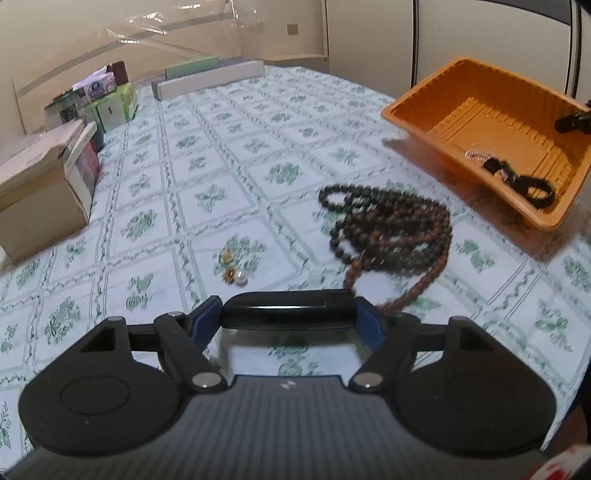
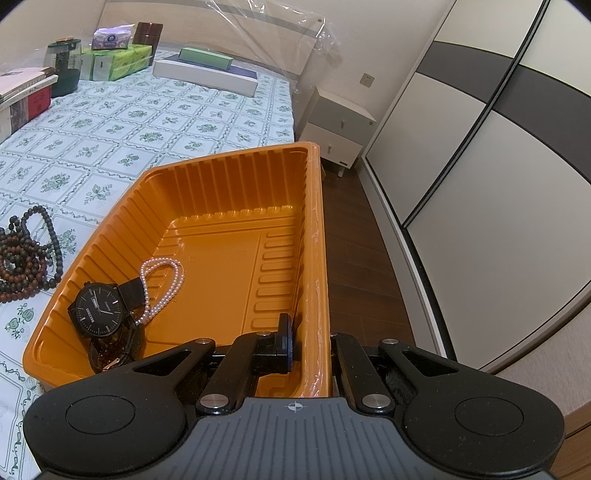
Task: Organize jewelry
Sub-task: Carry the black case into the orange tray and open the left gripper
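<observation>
1. A cream wall (image 2: 388,48) fills the upper middle of the right wrist view, with a switch plate (image 2: 367,78) on it.
2. A white bedside cabinet (image 2: 338,127) stands right of centre.
3. Sliding wardrobe doors (image 2: 498,166), white with a dark grey band, take the right side.
4. Dark wood floor (image 2: 354,236) runs below.
5. A clear plastic sheet (image 2: 258,29) covers the pale headboard at the top.

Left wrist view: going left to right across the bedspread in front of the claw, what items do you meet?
Cardboard box → small loose beads with a pearl → pile of dark bead necklaces → orange tray with the black watch inside.
</observation>
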`<state>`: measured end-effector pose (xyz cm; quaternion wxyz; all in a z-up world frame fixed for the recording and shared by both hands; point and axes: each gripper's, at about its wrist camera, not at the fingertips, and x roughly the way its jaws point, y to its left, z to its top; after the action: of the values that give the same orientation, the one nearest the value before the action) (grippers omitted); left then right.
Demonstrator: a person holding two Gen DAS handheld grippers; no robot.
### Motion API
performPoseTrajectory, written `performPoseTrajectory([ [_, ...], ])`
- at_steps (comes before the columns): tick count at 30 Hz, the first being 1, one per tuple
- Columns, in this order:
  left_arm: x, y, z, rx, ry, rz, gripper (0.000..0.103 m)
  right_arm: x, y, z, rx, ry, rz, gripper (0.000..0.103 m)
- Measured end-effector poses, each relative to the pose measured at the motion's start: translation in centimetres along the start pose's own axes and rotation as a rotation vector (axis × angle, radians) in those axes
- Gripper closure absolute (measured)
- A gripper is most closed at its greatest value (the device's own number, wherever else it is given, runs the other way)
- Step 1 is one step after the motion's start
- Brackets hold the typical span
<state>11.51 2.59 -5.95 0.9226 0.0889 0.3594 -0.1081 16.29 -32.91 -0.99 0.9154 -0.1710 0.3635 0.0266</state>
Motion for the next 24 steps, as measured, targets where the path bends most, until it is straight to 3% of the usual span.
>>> performPoseTrajectory([
  [6, -0.7, -2.3, 2.8, -0.012, -0.046, -0.062, 0.029, 0.0, 0.0, 0.0, 0.001, 0.000, 0.000, 0.099],
  [15, 0.4, -11.2, 8.7, 0.104, -0.147, -0.297, 0.029, -0.1, -0.1, 0.0, 0.001, -0.002, 0.004, 0.099],
  [19, 1.9, -14.9, 9.9, 0.171, -0.146, -0.373, 0.029, -0.1, -0.2, -0.1, 0.004, -0.003, 0.008, 0.099],
  [24, 3.3, -17.1, 10.4, 0.209, -0.134, -0.408, 0.029, -0.1, -0.4, -0.2, 0.007, -0.002, 0.015, 0.099],
])
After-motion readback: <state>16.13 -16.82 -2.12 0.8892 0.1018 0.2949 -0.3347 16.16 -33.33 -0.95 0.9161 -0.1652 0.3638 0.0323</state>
